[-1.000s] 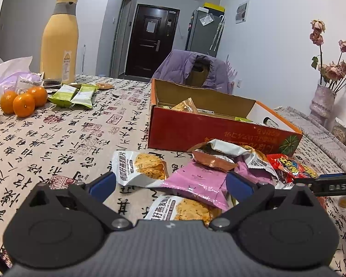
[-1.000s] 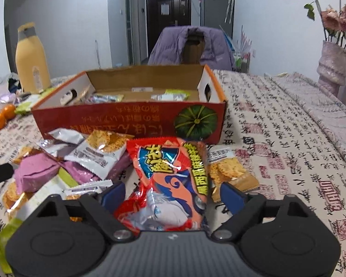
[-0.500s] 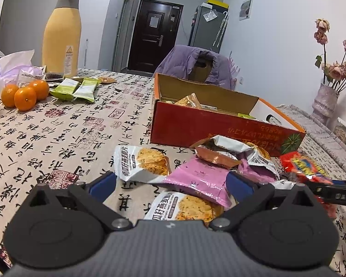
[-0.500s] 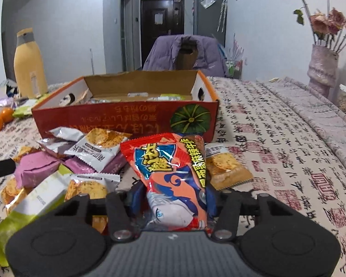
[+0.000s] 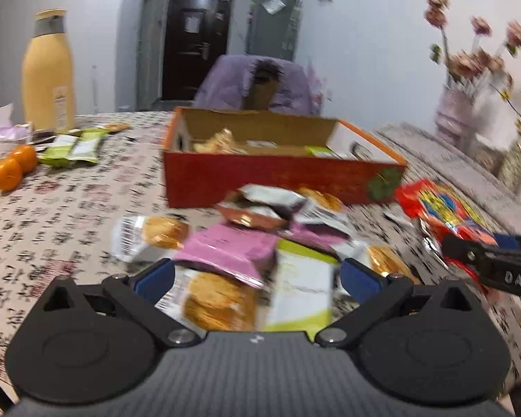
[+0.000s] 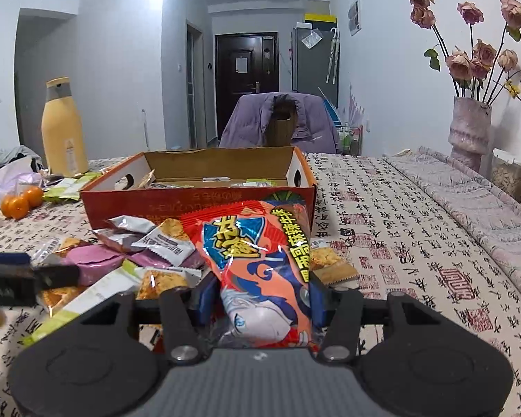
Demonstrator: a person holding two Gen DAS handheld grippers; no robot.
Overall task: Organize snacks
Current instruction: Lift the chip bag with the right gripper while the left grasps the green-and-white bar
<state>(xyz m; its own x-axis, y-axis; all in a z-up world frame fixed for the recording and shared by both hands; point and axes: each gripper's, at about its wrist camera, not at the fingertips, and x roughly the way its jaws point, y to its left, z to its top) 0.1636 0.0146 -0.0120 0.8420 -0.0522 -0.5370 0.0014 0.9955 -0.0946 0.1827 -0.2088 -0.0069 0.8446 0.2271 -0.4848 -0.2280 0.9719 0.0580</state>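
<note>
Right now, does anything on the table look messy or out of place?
Yes. Snack packets lie in a loose overlapping heap in front of the red box, not inside it. Two green packets lie apart, near the oranges.

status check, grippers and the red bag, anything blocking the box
Right gripper shut on red bag, lifted. Left gripper open, empty, over snack pile. Box ahead, path clear.
</note>
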